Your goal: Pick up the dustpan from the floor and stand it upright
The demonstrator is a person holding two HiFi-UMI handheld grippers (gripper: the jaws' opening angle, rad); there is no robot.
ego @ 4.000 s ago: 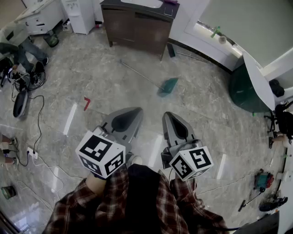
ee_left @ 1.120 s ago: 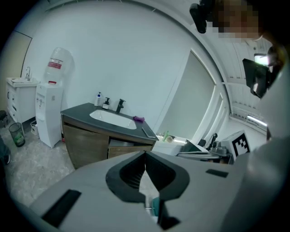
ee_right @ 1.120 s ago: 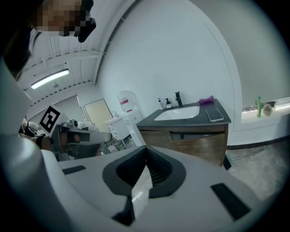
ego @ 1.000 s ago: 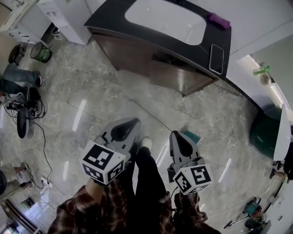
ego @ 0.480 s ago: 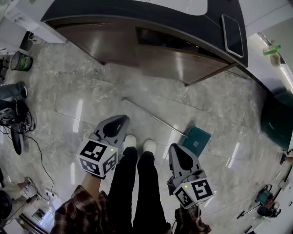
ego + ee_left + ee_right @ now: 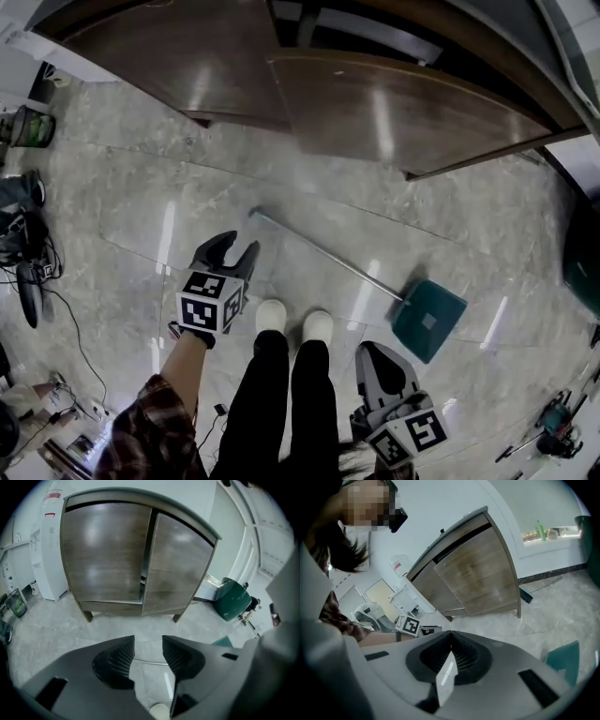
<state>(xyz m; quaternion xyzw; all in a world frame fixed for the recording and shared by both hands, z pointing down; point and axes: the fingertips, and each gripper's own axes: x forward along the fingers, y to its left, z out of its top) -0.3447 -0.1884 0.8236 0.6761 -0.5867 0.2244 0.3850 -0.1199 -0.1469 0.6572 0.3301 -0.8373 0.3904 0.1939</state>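
Marble floor [image 6: 122, 197] is bare between the cabinet [image 6: 403, 112] base and the dustpan [image 6: 428, 321]. The dustpan lies flat, its handle [image 6: 323, 255] running up-left from the teal pan, just ahead of your shoes [image 6: 272, 316]. Your left gripper [image 6: 228, 249] is opening its jaws, with nothing gripped, just short of the handle's free end. Your right gripper [image 6: 370, 352] has its jaws together and empty, near the pan's closest edge.

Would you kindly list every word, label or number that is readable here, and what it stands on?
No text is readable in any view.
Red labels on the white unit: too small and blurred to read.
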